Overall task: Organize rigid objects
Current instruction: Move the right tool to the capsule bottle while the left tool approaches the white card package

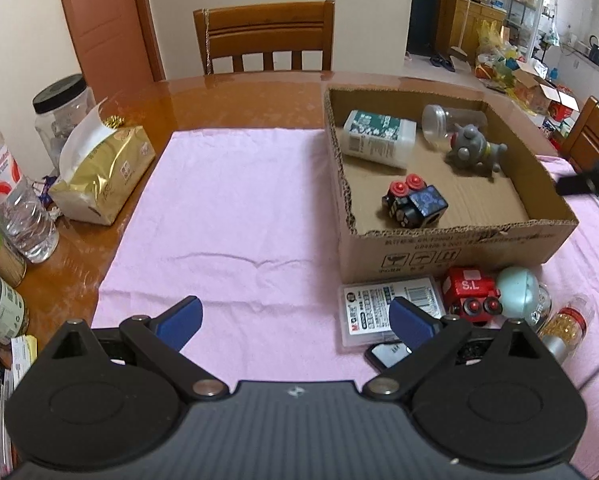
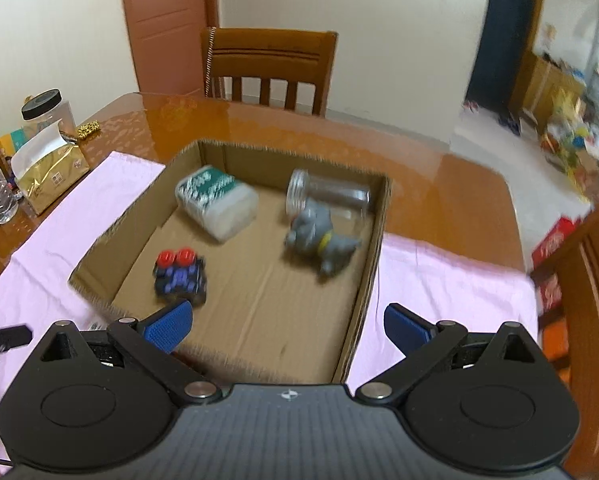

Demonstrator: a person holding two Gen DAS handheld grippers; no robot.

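Hovering wide open and empty over the cardboard box point(image 2: 235, 344), the right gripper point(image 2: 287, 326) probably needs the red train point(image 1: 473, 294) just beyond the open, empty left gripper's point(image 1: 297, 322) right jaw

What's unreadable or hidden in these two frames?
- Phone, left wrist view: partly behind the left claw finger.
- Gold-bead jar, left wrist view: its lower end behind the claw body.
- Grey toy and black block toy, right wrist view: motion-blurred, details lost.
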